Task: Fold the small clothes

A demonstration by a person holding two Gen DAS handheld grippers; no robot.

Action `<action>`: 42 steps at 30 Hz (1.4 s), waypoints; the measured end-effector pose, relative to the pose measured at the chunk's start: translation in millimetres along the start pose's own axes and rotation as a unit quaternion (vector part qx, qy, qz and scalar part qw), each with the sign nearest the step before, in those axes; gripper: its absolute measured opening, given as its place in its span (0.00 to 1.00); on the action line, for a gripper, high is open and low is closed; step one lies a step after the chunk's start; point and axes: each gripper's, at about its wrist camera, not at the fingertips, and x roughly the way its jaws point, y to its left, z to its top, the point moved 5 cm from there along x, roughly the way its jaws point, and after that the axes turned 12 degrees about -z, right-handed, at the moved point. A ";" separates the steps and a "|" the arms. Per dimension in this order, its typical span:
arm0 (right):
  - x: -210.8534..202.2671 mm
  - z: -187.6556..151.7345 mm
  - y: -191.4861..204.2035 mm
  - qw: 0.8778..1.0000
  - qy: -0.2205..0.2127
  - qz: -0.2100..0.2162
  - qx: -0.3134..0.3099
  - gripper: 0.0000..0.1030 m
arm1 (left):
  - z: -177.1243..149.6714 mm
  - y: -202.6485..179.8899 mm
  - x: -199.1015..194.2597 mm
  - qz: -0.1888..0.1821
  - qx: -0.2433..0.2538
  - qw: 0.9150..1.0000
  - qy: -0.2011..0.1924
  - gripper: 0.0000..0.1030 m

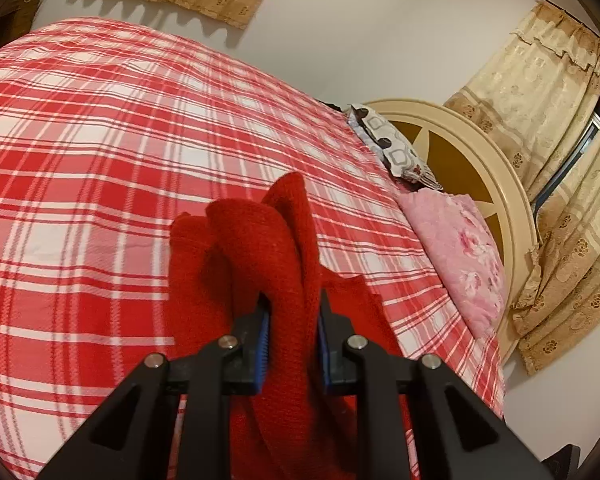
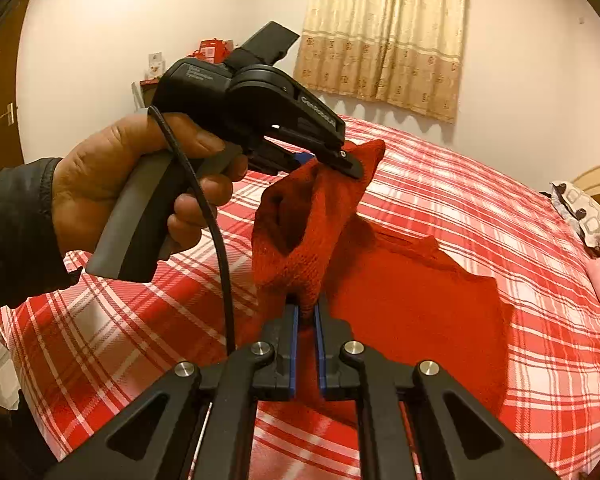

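The left gripper (image 1: 292, 312) is clamped on a raised edge of the red knit garment (image 2: 412, 300); the right gripper (image 2: 307, 312) pinches the same bunched flap. The rest lies on the plaid bedspread (image 1: 100, 160). A fold seems underway; next, carry the flap across evenly.

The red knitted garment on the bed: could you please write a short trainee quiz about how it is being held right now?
1. True or false: both grippers are shut on the red knitted garment.
2. Which covers the bed? A) red-and-white plaid bedspread B) plain blue sheet
3. Fill in: part of the garment is lifted, the rest lies on the ____.

Key: 1 true: left gripper, right gripper. 2 A. 3 bedspread.
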 end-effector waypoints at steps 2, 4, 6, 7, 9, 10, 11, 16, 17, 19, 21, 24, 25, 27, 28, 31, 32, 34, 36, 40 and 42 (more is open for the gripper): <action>-1.7 -2.1 -1.8 1.000 0.000 0.000 0.009 0.06 | 0.6 -7.0 5.0 -0.005 0.002 1.000 0.002 0.20; -2.7 -3.8 -3.3 1.000 0.001 -0.002 0.018 0.06 | 1.2 -13.7 10.4 -0.009 0.003 1.000 0.003 0.20; -3.1 -3.3 -6.1 1.000 0.001 -0.004 0.025 0.06 | 1.5 -19.4 15.7 -0.015 0.002 1.000 0.005 0.20; -4.0 -3.8 -7.6 1.000 0.001 -0.005 0.029 0.06 | 1.9 -22.1 18.2 -0.018 0.002 1.000 0.006 0.20; -4.7 -5.6 -11.1 0.999 0.002 -0.006 0.036 0.06 | 2.7 -28.7 24.3 -0.025 0.005 1.000 0.009 0.20; -5.1 -7.0 -14.5 0.999 0.003 -0.008 0.041 0.06 | 3.0 -32.6 28.1 -0.026 0.007 1.000 0.011 0.20; -5.6 -8.0 -18.4 0.999 0.004 -0.009 0.044 0.06 | 3.3 -35.7 31.2 -0.028 0.009 0.999 0.013 0.20; -11.2 -20.3 -43.1 0.997 0.014 -0.010 0.071 0.06 | 1.3 -50.2 51.0 -0.038 0.019 0.999 0.029 0.20; -11.1 -23.8 -46.4 0.997 0.017 -0.010 0.076 0.06 | -0.2 -52.0 54.8 -0.039 0.019 0.999 0.032 0.20; -13.7 -29.9 -56.5 0.996 0.024 -0.012 0.082 0.06 | -3.7 -56.0 62.6 -0.043 0.021 0.998 0.039 0.20; -14.9 -36.2 -64.0 0.995 0.031 -0.012 0.091 0.06 | -7.0 -58.9 70.7 -0.043 0.024 0.998 0.049 0.20; -16.4 -44.7 -72.8 0.994 0.040 -0.013 0.100 0.06 | -10.3 -63.3 80.0 -0.045 0.026 0.997 0.059 0.20; -16.3 -47.1 -75.2 0.994 0.042 -0.015 0.102 0.06 | -11.7 -65.5 83.8 -0.045 0.028 0.997 0.063 0.20; -16.0 -50.7 -81.7 0.993 0.046 -0.017 0.105 0.06 | -14.3 -68.2 89.3 -0.044 0.031 0.996 0.068 0.20; -15.9 -54.0 -84.7 0.993 0.050 -0.017 0.109 0.06 | -16.6 -70.2 93.4 -0.042 0.034 0.996 0.073 0.20; -13.9 -63.3 -92.3 0.991 0.062 -0.013 0.122 0.06 | -22.2 -73.9 104.5 -0.037 0.044 0.995 0.083 0.20; -12.7 -67.3 -94.1 0.990 0.066 -0.012 0.127 0.06 | -24.4 -74.8 108.6 -0.035 0.046 0.995 0.086 0.20; -11.1 -74.1 -97.5 0.988 0.073 -0.011 0.135 0.06 | -29.5 -74.8 116.5 -0.029 0.052 0.994 0.093 0.20; -9.3 -79.9 -100.7 0.986 0.079 -0.006 0.145 0.06 | -33.2 -74.7 123.0 -0.022 0.058 0.993 0.099 0.20; -4.6 -89.0 -107.0 0.983 0.091 -0.002 0.161 0.06 | -38.7 -76.6 133.2 -0.012 0.069 0.992 0.107 0.20; -3.7 -91.1 -109.0 0.982 0.095 -0.002 0.165 0.06 | -40.7 -80.1 137.4 -0.004 0.082 0.991 0.109 0.20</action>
